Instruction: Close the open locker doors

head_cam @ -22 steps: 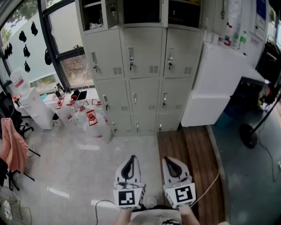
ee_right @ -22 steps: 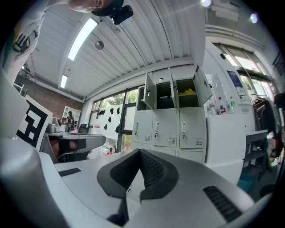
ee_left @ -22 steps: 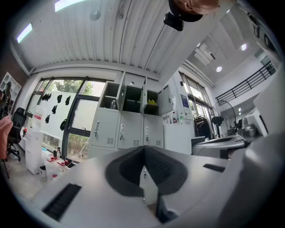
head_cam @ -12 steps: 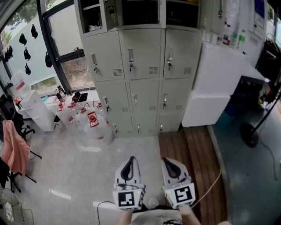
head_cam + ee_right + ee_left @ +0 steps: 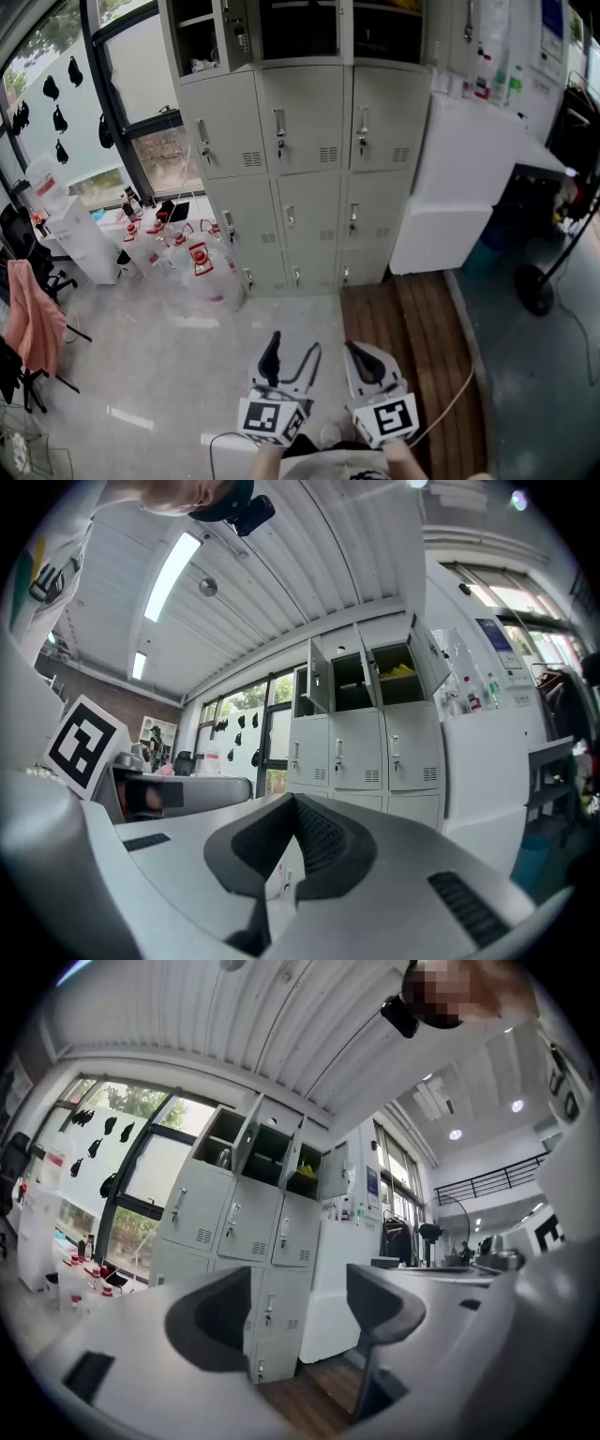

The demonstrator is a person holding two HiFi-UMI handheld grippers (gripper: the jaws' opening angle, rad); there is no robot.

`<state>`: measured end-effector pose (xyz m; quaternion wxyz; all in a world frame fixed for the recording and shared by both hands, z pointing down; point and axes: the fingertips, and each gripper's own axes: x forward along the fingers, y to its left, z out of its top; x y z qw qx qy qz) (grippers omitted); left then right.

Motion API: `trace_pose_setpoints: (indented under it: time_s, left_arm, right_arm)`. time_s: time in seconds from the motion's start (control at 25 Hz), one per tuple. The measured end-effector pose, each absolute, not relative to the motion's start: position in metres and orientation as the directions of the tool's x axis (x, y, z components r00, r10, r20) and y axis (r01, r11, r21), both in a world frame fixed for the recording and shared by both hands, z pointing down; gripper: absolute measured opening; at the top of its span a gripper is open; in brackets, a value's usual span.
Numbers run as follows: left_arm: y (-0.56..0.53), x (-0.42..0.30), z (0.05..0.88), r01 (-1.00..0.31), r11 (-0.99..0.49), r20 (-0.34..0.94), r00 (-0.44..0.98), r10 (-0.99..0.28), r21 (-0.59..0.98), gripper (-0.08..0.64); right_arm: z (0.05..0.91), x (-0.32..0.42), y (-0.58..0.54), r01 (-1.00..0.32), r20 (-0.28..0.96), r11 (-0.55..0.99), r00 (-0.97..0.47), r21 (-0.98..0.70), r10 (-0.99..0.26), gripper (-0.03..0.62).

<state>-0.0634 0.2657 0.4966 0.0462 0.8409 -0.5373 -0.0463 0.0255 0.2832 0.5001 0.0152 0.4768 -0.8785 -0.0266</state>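
Note:
A bank of grey lockers (image 5: pixel 309 169) stands against the far wall, well beyond both grippers. Its top row is open: three dark compartments show, with a door (image 5: pixel 237 33) swung out edge-on at the left and another door (image 5: pixel 441 28) at the right. The right gripper view shows those open doors (image 5: pixel 319 677) too. My left gripper (image 5: pixel 293 345) is held low near my body, open and empty, and in its own view the left gripper (image 5: pixel 300 1321) frames the lockers. My right gripper (image 5: pixel 361 349) is beside it, shut on nothing, pads together at the right gripper (image 5: pixel 295 855).
Several water jugs with red caps (image 5: pixel 197 258) sit on the floor left of the lockers. A white cabinet (image 5: pixel 469 178) adjoins them on the right, above a wooden floor strip (image 5: pixel 403 328). A fan base (image 5: pixel 532 289) and a pink cloth on a chair (image 5: pixel 33 314) stand further out.
The left gripper's jaws have spread apart; they were together in both earlier frames. The view has shifted slightly. The right gripper stays shut in place.

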Motion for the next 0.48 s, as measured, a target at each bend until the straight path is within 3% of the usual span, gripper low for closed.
trace_pose_setpoints:
  time_s: [0.48]
  left_arm:
    - [0.259, -0.063, 0.496, -0.923, -0.369, -0.024, 0.369, -0.929, 0.106, 0.311]
  right_arm:
    - [0.517, 0.043, 0.27, -0.86, 0.04, 0.509, -0.508, 0.035, -0.86, 0.005]
